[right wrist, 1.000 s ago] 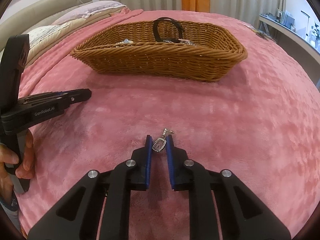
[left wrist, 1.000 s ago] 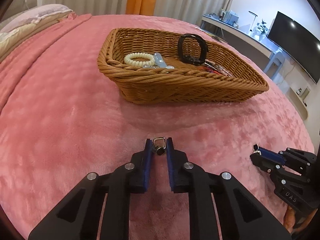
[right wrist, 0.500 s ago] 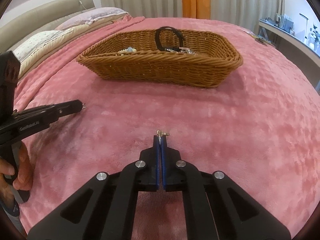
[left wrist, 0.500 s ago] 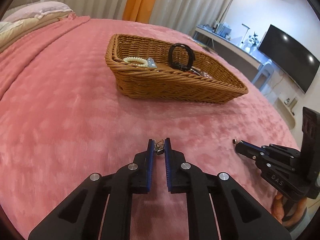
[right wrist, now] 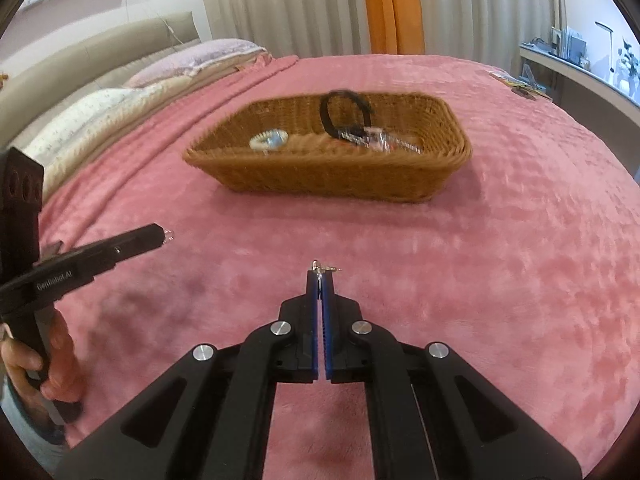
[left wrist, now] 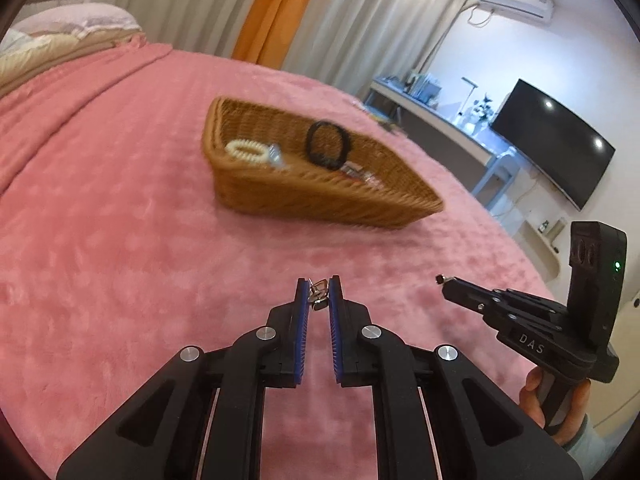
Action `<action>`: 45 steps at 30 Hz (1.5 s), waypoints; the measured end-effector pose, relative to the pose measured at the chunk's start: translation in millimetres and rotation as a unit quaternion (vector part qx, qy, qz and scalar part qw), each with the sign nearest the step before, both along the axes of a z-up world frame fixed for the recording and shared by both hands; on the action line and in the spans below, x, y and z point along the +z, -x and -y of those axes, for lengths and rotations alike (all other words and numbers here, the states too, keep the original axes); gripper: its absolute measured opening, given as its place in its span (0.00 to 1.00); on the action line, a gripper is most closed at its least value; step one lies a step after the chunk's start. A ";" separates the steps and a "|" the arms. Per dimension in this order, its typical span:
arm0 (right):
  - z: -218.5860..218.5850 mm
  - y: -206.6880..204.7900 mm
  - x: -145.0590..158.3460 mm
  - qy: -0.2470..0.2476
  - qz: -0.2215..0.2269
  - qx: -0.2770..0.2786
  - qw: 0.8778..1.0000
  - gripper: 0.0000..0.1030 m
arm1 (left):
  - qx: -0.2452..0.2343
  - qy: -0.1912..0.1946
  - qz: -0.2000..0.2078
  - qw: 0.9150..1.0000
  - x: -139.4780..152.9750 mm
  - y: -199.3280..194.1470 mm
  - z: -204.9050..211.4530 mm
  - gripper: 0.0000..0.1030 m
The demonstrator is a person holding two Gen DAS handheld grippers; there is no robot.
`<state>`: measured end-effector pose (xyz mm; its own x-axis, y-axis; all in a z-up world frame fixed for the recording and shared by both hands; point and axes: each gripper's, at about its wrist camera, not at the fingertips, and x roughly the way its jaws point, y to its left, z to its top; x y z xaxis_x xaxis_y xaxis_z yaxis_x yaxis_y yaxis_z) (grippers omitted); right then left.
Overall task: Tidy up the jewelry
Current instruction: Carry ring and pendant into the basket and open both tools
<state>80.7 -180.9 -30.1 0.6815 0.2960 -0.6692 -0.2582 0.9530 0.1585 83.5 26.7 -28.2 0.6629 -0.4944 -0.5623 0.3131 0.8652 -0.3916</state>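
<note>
While both grippers are up off the blanket, we log it near to far, all placed against the wicker basket (right wrist: 328,172):

left gripper (left wrist: 319,294): we have it clamped on a small silver earring (left wrist: 318,299), pinched right at the pad tips. Held high so the piece hangs free of the plush. Well short of the basket's near wall.

right gripper (right wrist: 320,285): pads pressed almost flat together on a second earring (right wrist: 322,269); only the hook and a sliver of the drop poke past the tips. Tip grip probably so it drops clean on release. Also well short of the basket, roughly centred on its long wall.

pink blanket (right wrist: 500,264): soft pile between us and the basket; we judge anything dropped on it would be fiddly to re-pick.

basket: sits on the blanket beyond both grippers, apart from them. Open top, low walls, so we can come in over the rim.

basket contents: cream bead bracelet (left wrist: 245,151) at the left end, black band (left wrist: 329,148) standing on edge mid-basket, small shiny bits to its right, too blurred to name.

step, our read: carry both earrings over the rim, then release.
</note>
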 end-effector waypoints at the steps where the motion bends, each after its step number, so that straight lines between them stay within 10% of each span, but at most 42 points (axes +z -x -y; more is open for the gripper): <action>1: 1.2 0.2 6.3 -0.003 0.001 0.002 1.000 0.01 | -0.002 0.001 0.010 1.000 8.3 2.2 1.7 0.08; 14: 11.5 -68.7 105.3 0.007 0.062 -0.018 0.998 0.01 | -0.011 -0.016 0.125 0.992 117.7 -49.3 37.5 0.08; 26: 10.7 -181.3 60.8 0.008 -0.017 -0.031 0.999 0.01 | 0.035 0.003 0.048 0.998 50.5 -159.8 35.1 0.08; 35: 6.8 -207.8 25.0 0.006 -0.057 -0.014 0.998 0.01 | 0.017 -0.018 0.023 0.999 14.8 -167.7 49.8 0.09; 39: 10.6 -205.1 23.4 -0.007 -0.058 -0.016 0.998 0.03 | 0.020 -0.029 0.047 0.998 20.7 -156.1 48.0 0.40; 45: 13.6 -183.3 39.7 -0.014 -0.041 -0.012 0.999 0.10 | 0.018 -0.001 0.071 0.997 42.5 -134.7 35.4 0.51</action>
<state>264.1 -194.4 9.6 0.6324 0.2999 -0.7142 -0.2206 0.9536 0.2051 218.2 -8.7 14.2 0.7533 -0.4678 -0.4623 0.3334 0.8775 -0.3448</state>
